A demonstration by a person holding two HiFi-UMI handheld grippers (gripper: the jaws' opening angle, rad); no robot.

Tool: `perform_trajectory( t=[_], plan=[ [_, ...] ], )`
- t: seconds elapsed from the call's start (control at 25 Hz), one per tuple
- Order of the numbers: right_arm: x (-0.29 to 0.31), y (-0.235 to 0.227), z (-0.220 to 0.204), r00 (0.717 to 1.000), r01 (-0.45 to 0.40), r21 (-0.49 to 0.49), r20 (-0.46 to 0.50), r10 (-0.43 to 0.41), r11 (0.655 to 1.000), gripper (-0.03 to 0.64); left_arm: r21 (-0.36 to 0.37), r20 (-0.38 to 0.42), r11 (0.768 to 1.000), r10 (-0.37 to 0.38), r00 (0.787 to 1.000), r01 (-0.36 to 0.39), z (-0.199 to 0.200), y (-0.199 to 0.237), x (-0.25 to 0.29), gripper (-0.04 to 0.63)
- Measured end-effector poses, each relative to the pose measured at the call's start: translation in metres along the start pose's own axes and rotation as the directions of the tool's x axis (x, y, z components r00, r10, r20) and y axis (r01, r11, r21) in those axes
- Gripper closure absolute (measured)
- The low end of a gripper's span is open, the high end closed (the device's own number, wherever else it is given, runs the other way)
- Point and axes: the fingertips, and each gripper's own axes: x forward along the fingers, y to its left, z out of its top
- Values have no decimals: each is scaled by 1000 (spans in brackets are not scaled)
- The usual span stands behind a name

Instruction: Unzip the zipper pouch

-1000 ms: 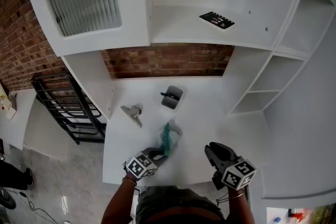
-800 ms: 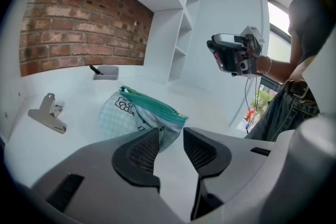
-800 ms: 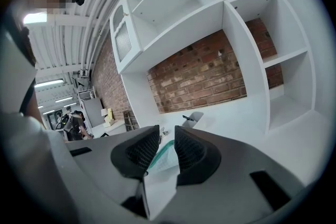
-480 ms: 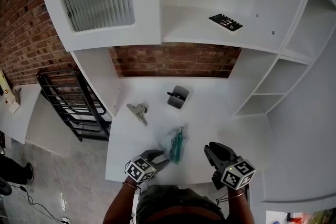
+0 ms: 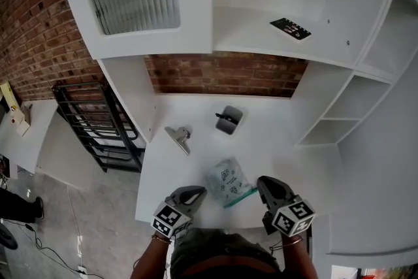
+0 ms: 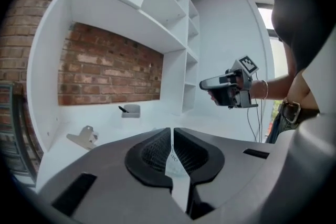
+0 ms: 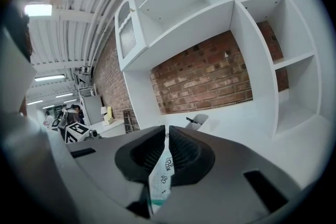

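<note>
Seemingly pouch (image 5: pixel 228 181) near table (image 5: pixel 274 144) edge

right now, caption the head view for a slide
Left tongs and right tongs pinch the zipper pouch at the white desk

Clear doodle-printed pouch (image 5: pixel 228 180) with teal zipper (image 5: pixel 240 197); red-brick wall (image 5: pixel 222 75).

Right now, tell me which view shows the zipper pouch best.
The head view: the whole zipper pouch shows flat between both grippers. The left gripper view shows only a pale sliver pinched in the left gripper; the right gripper view shows a printed strip with a green edge in the right gripper.
</note>
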Motion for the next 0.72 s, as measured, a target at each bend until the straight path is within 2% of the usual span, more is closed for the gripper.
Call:
perform_trajectory(
  t=[0.24, 0.44, 0.72],
  plan=[
    [2, -4, -1, 1000, 18, -13, 4, -18, 1000, 615, -44, 86, 994, 102, 991, -99, 25, 19, -25, 589],
    [2, -3, -1, 1000, 21, -26, 4, -21, 999, 615, -98, 122, 980, 183, 976, -171, 35, 33, -47, 591],
    [2, -2, -3, 1000, 15, -50, 0, -15, 999, 615, -67, 104, 967, 253, 962, -247, 31, 41, -66, 592]
  ],
)
